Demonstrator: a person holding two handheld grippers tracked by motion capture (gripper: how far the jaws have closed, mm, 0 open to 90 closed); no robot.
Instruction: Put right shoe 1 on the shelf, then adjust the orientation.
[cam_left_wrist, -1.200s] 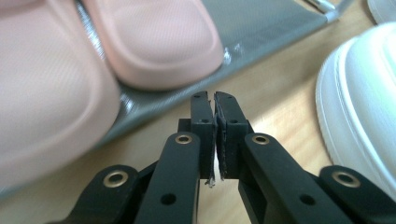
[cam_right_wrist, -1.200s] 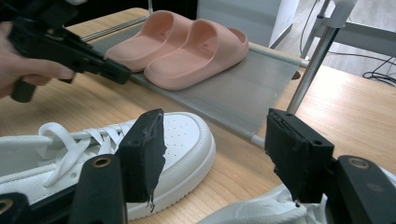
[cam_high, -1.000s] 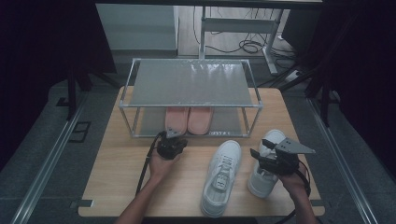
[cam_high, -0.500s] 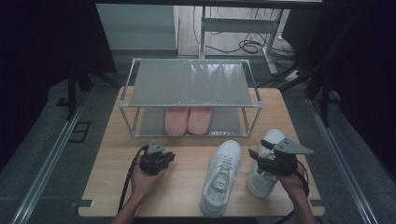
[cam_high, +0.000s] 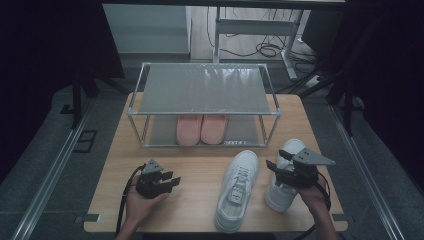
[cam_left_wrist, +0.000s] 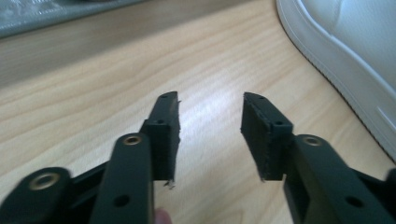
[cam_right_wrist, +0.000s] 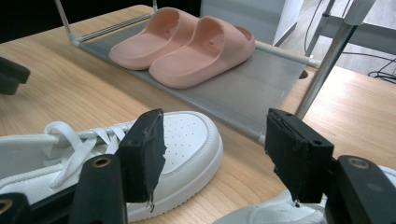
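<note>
Plainly, my left gripper (cam_high: 172, 181) hung low over the bare wood of the table (cam_high: 200, 170) with nothing between its jaws; they had just been opening, and in the left gripper view the pads (cam_left_wrist: 170, 126) stood well apart with only tabletop showing in the gap. I judged that I held it spread like that because its business with the pink slippers (cam_high: 201, 129) was over: they sat side by side on the lower shelf of the shoe rack (cam_high: 205, 90), toes toward the back, which is where a pair belongs.

My right gripper (cam_high: 274, 167) waited above the right white sneaker (cam_high: 285, 172), its jaws wide and pressing on nothing. In the right gripper view the sneaker's edge lay just under the right-hand jaw, so I took it that I kept the hand there to be ready for a grab.

Between my hands lay the left white sneaker (cam_high: 237, 192), pointing toward the rack, near its mate but not touching it. Both were on the table in front of the rack, and the upper shelf was bare, the likely home for them.
</note>
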